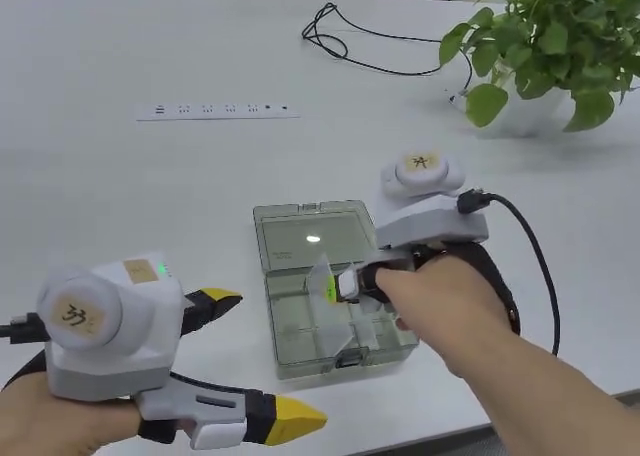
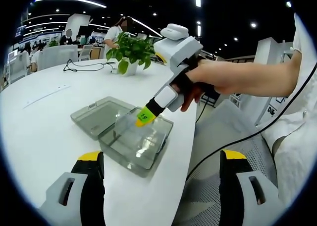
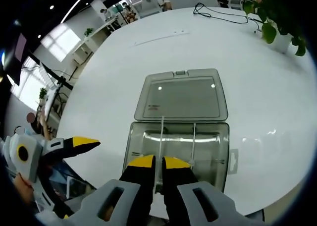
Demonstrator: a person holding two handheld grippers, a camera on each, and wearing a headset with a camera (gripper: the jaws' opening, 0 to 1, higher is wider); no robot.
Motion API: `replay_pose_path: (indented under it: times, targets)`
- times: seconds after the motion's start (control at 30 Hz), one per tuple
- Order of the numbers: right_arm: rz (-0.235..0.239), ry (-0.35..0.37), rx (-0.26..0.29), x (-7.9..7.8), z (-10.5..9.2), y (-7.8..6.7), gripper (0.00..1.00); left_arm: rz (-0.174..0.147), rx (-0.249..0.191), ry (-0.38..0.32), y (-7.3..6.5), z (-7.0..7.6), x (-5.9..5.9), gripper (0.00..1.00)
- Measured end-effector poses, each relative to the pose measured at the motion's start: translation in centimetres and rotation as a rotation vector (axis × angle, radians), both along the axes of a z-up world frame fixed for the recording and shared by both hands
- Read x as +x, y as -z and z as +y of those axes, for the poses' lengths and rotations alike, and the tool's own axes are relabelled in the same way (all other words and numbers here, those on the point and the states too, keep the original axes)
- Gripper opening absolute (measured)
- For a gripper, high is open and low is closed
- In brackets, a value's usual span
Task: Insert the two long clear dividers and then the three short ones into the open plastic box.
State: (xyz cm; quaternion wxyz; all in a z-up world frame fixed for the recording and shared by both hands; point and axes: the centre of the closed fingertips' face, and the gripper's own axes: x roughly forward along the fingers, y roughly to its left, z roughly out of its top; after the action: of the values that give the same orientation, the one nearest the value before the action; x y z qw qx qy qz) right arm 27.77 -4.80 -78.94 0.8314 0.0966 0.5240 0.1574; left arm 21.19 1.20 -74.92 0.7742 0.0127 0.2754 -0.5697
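The open clear plastic box [image 1: 290,351] sits on the white table with its lid [image 1: 310,234] folded flat behind it. My right gripper [image 1: 335,286] hovers over the box, shut on a thin clear divider [image 3: 160,137] that stands upright in the tray. Inside the tray [image 3: 220,151], one long divider [image 3: 178,138] runs crosswise and another short one [image 3: 193,145] stands beside the held piece. My left gripper [image 1: 260,361] waits left of the box near the table's front edge, open and holding nothing. In the left gripper view the right gripper [image 2: 144,117] points down into the box [image 2: 136,141].
A potted plant [image 1: 545,46] stands at the back right, with a black cable [image 1: 370,46] looped beside it. A white power strip [image 1: 215,110] lies at the back left. The right gripper's cord [image 1: 530,246] trails off to the right. The table's front edge is close below the box.
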Motion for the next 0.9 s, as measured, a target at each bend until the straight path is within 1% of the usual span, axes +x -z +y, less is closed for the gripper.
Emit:
replay_pose_path:
  times: [0.1,0.2,0.23,0.4,0.9]
  targets:
    - [-0.005,0.004,0.002,-0.02,-0.06,0.04,0.06,0.000,-0.004,-0.001,-0.05,-0.05,0.04,0.99]
    - [-0.010,-0.003,-0.011,-0.02,-0.20,0.04,0.06,0.000,-0.004,-0.003,-0.02,0.01,0.16,0.99]
    - [-0.013,-0.009,-0.024,0.00,-0.30,0.07,0.06,0.001,-0.004,-0.002,-0.03,0.01,0.15,0.99]
    - [-0.020,-0.025,-0.041,-0.02,-0.11,0.19,0.06,0.002,-0.003,-0.002,0.02,0.09,0.14,0.99]
    - [-0.029,-0.058,-0.062,-0.03,0.10,0.19,0.06,0.005,-0.006,0.000,0.07,-0.02,0.11,0.99]
